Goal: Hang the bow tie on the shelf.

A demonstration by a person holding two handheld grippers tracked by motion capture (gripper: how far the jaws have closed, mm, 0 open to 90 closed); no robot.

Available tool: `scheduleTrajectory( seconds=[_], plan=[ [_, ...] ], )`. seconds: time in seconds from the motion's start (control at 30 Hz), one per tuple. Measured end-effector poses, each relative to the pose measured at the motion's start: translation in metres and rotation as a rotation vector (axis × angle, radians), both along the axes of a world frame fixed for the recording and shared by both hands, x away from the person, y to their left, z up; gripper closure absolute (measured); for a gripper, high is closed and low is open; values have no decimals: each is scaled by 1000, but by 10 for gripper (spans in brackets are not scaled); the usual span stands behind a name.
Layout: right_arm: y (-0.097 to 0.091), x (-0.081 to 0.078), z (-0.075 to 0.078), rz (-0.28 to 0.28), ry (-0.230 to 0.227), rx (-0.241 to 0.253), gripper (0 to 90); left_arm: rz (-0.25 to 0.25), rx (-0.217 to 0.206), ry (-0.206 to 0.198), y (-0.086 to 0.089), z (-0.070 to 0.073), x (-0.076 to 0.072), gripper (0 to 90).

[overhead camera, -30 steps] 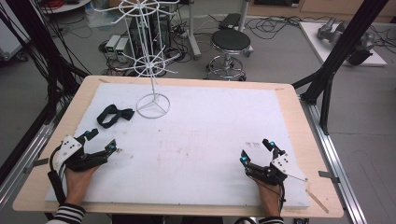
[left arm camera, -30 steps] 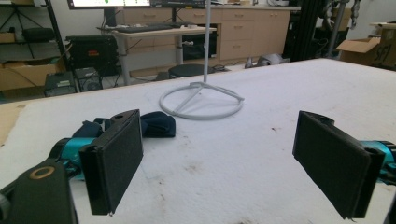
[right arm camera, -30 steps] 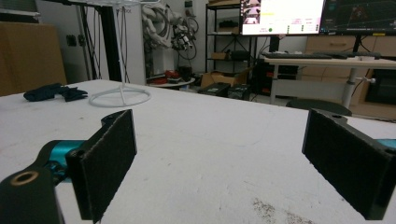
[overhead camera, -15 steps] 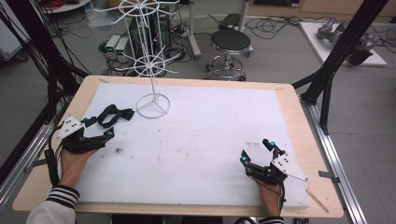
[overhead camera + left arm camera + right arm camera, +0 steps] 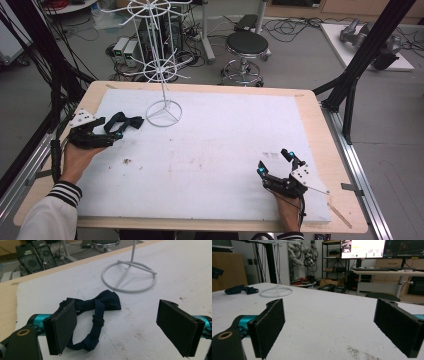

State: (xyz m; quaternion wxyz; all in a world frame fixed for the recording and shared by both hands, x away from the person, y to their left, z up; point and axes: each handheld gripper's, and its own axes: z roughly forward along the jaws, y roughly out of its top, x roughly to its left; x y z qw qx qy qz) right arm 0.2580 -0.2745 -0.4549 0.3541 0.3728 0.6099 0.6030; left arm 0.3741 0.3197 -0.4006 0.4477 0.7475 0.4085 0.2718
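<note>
Bow tie (image 5: 97,315) — dark, no readable label — lies near the counter's (image 5: 305,107) far-left edge, beside the wire stand (image 5: 163,114). The left hand-held gripper (image 5: 106,131) gapes wide just before it, empty. The right hand-held gripper (image 5: 273,161), wide open and empty, rests near the right edge — bare white mat (image 5: 225,145) between.

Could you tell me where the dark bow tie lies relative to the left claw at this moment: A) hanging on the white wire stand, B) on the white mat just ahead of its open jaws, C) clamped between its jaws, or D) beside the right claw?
B: in the left gripper view, the bow tie lies flat on the white mat ahead of the left claw, whose jaws stand wide apart.
</note>
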Motion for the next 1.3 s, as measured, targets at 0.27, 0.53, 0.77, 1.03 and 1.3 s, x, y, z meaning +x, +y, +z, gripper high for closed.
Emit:
scheduleTrajectory(
  seconds=[0.27, 0.53, 0.77, 1.03, 1.3],
  plan=[
    [0, 0, 0, -1, 0, -1, 90, -29, 26, 59, 2, 2, 17, 204],
    [0, 0, 0, 0, -4, -3, 91, -58, 39, 145, 5, 3, 35, 223],
    [1, 0, 0, 0, 1, 0, 90, -33, 118, 253, 3, 4, 53, 221],
    [0, 0, 0, -3, -8, -5, 91, -51, 137, 294, -2, 3, 63, 254],
    [0, -1, 0, -5, -9, -2, 91, -69, 151, 341, -4, -1, 69, 322]
  ],
)
